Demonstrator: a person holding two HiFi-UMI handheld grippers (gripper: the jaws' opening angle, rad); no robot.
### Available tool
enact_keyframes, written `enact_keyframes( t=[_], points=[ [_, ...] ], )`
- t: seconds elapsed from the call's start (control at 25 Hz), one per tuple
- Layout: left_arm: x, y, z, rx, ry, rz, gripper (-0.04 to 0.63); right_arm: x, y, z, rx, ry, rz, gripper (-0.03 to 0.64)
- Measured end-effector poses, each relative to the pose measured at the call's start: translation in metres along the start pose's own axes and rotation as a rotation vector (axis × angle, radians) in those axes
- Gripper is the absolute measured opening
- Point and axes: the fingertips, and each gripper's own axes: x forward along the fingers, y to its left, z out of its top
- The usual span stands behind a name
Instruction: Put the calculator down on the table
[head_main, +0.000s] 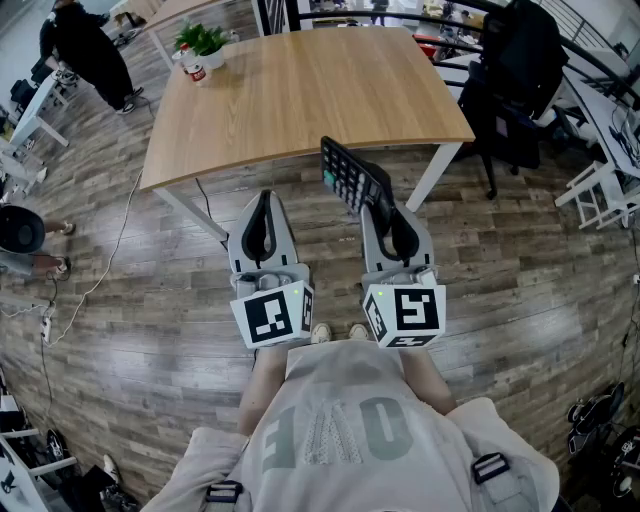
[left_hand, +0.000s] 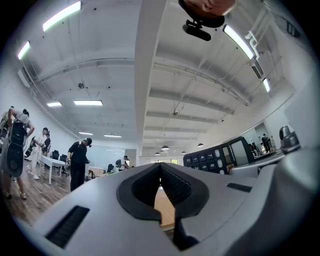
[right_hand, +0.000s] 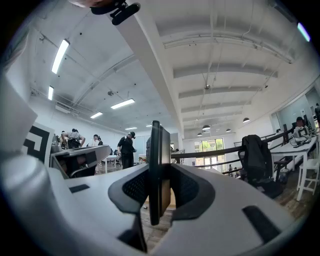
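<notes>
A black calculator (head_main: 352, 175) with rows of keys hangs in the air just in front of the wooden table's (head_main: 300, 90) near edge, over the floor. My right gripper (head_main: 382, 207) is shut on its near end. In the right gripper view the calculator (right_hand: 155, 170) stands edge-on between the two pads. My left gripper (head_main: 263, 198) is beside it on the left, shut and empty. In the left gripper view my left gripper (left_hand: 161, 170) has its tips together, and the calculator (left_hand: 220, 156) shows at the right.
A potted plant (head_main: 205, 45) and a can (head_main: 193, 68) stand at the table's far left corner. A chair draped with a black jacket (head_main: 520, 70) is at the right, beside a white chair (head_main: 600, 195). A person (head_main: 85, 45) bends at the far left.
</notes>
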Motion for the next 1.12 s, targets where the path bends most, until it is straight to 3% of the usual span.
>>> enact_keyframes(
  t=[0.52, 1.12],
  points=[
    [0.002, 0.011, -0.008, 0.044, 0.016, 0.018, 0.009, 0.01, 0.005, -0.003, 0.028, 0.001, 0.034, 0.11],
    [0.009, 0.101, -0.012, 0.006, -0.011, 0.063, 0.009, 0.044, 0.034, -0.009, 0.021, 0.01, -0.024, 0.11]
  ],
)
